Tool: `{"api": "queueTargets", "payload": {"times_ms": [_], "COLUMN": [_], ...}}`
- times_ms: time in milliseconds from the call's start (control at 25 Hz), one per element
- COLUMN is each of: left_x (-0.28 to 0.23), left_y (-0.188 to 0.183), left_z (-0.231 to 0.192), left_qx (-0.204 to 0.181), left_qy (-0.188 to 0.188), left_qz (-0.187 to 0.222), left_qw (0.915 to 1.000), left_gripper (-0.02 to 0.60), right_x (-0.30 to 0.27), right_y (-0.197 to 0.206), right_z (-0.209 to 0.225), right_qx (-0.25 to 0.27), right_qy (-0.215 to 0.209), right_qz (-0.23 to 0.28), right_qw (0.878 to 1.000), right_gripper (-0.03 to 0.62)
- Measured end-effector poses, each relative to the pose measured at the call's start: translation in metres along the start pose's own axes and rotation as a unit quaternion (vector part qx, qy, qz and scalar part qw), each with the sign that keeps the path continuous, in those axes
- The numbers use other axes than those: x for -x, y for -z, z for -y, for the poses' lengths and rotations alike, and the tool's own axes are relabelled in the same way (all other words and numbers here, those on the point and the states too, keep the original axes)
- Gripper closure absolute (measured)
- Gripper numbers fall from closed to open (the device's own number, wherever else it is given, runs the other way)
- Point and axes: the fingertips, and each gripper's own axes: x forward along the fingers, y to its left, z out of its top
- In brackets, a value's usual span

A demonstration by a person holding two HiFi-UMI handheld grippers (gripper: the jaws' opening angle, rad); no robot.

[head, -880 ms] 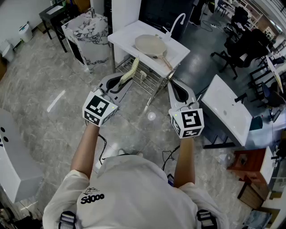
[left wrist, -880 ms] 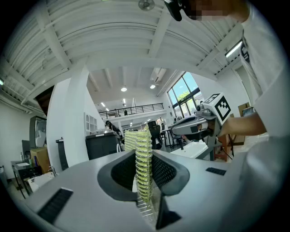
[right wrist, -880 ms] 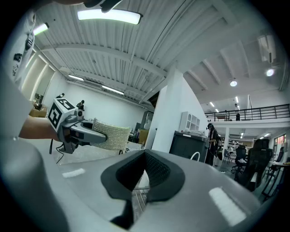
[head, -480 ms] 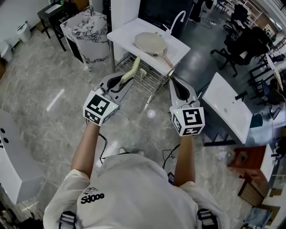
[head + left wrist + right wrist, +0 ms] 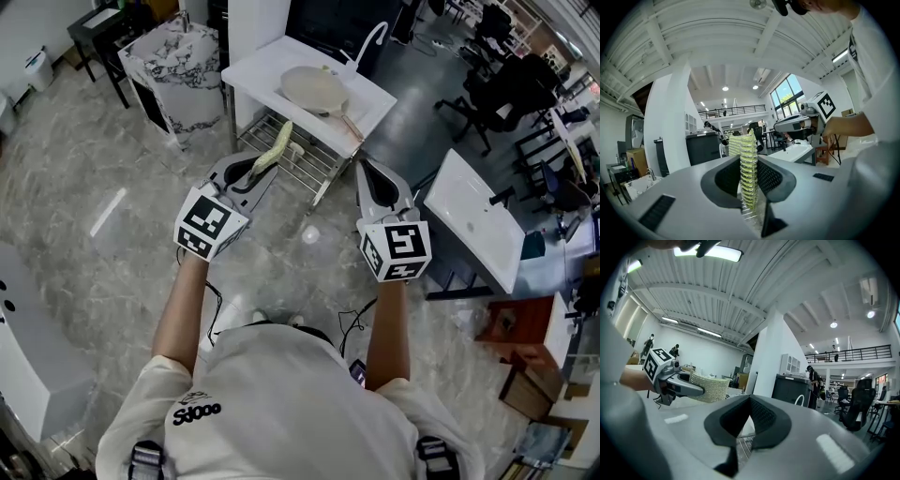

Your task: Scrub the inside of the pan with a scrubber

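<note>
A beige pan (image 5: 314, 91) lies on a white sink unit (image 5: 272, 70), ahead of both grippers and apart from them. My left gripper (image 5: 251, 172) is shut on a yellow-green scrubber (image 5: 276, 147), which sticks out past its jaws toward the sink. In the left gripper view the scrubber (image 5: 748, 176) stands upright, pinched between the dark pads of the left gripper (image 5: 749, 164). My right gripper (image 5: 372, 181) is held at the same height, its jaws closed on nothing. In the right gripper view the right gripper (image 5: 749, 403) has its pads together, and the scrubber (image 5: 710, 386) shows at the left.
A wire rack (image 5: 305, 161) sits under the sink, and a white faucet (image 5: 368, 42) rises at its back. A marble-patterned bin (image 5: 183, 70) stands to the left. A white table (image 5: 478, 230) and office chairs (image 5: 506, 84) are on the right.
The sink and floor have slid slightly in the head view. Both grippers keep the same pose, and the scrubber stays in the left one.
</note>
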Motion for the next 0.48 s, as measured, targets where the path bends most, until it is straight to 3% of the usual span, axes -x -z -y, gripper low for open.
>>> {"api": "queueTargets", "payload": {"times_ms": [480], "left_x": [0.008], "left_y": [0.006], "left_z": [-0.033], "left_qx": [0.000], "left_qy": [0.007], "left_qz": [0.004], "left_qw": [1.0000], "left_gripper": [0.512], "right_x": [-0.017], "right_y": [0.004], "right_z": [-0.007], "right_qx": [-0.001], "right_qy": [0.021], "right_qz": [-0.012], "right_qw": [1.000], "right_gripper": [0.585]}}
